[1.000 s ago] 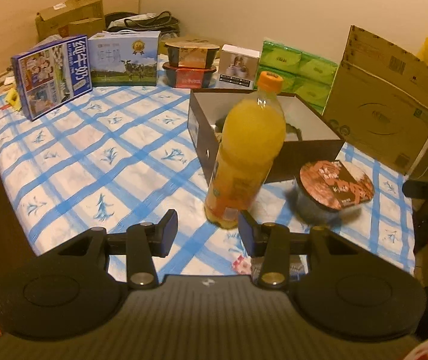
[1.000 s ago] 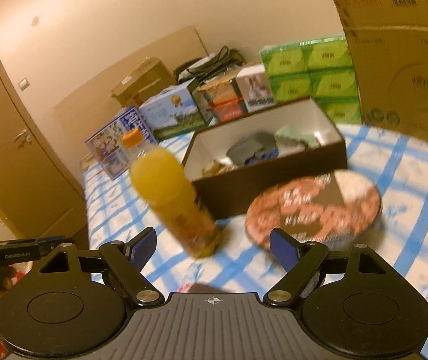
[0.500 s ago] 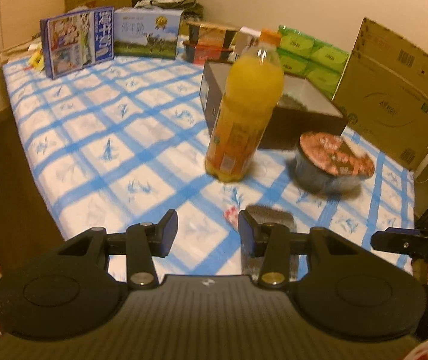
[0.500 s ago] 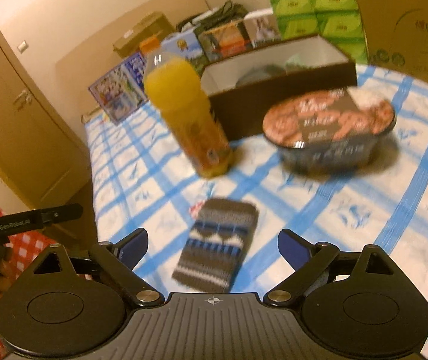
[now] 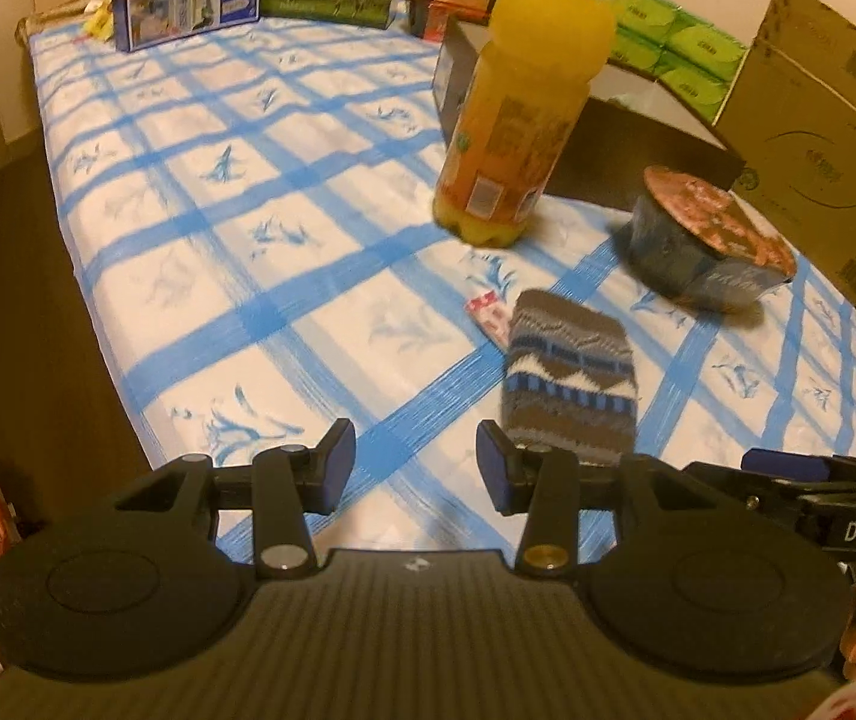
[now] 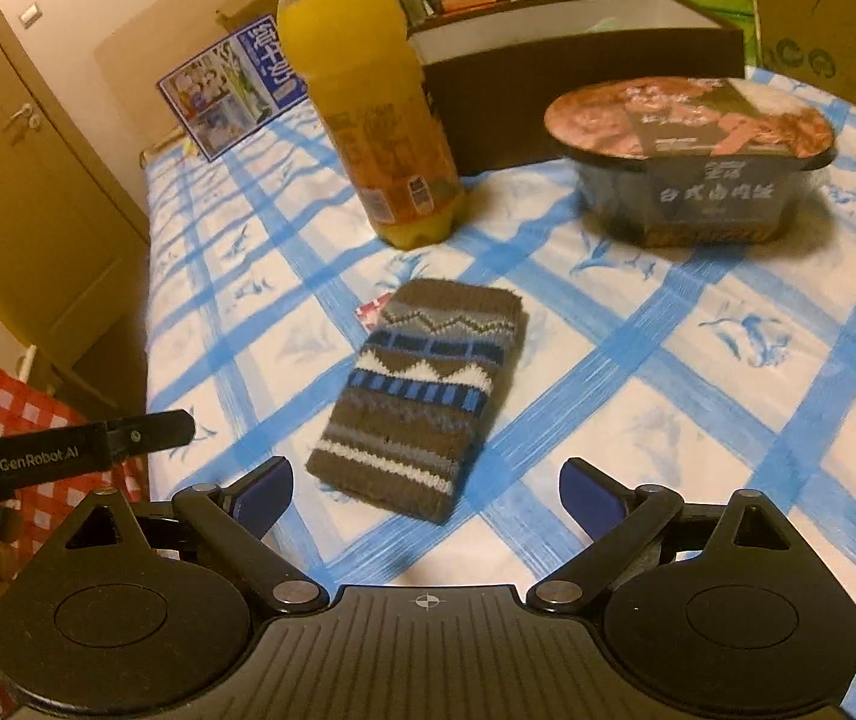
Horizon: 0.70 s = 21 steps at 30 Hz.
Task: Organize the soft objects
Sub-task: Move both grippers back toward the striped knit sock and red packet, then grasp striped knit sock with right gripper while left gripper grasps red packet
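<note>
A folded knitted sock [image 5: 568, 384] [image 6: 428, 384], brown with blue and white bands, lies flat on the blue-checked tablecloth [image 5: 248, 240] near the front edge. My right gripper [image 6: 428, 495] is open wide just in front of it. The sock's near end shows between the fingertips, and the pads do not touch it. My left gripper [image 5: 416, 462] hovers partly open and empty to the left of the sock. Behind the sock stands a dark open box [image 5: 637, 138] [image 6: 577, 102], its inside hidden from here.
An orange juice bottle [image 5: 517, 120] [image 6: 380, 120] and a sealed noodle bowl [image 5: 703, 240] [image 6: 691, 162] stand between sock and box. A small red-white packet [image 5: 487, 312] lies beside the sock. Cartons, green tissue packs [image 5: 679, 42] and a cardboard box [image 5: 817, 138] line the back.
Both grippers have sunk toward the front of the table and tilted further down. The sock has come into view and now lies close ahead. The right jaws have widened.
</note>
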Available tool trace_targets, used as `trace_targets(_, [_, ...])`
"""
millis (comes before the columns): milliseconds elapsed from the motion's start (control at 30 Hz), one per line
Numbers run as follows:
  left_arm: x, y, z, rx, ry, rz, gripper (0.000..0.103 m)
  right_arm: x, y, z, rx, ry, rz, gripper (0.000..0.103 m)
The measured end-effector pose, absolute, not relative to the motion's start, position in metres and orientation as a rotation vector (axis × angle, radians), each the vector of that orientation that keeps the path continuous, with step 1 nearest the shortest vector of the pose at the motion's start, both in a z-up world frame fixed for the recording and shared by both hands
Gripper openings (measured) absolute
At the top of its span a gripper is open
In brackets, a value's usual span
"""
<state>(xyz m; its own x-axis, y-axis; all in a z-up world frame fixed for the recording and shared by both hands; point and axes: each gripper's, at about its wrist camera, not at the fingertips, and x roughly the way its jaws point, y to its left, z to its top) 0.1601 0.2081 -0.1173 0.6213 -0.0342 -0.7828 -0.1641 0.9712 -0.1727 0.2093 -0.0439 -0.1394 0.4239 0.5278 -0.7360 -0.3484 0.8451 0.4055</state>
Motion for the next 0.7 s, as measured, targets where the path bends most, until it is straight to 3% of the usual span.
trace_targets(700, [0.188, 0.226, -0.162, -0.249, 0.940, 0.148, 0.041, 0.250, 0.011, -0.185, 0.094, 1.015, 0.536, 0.101])
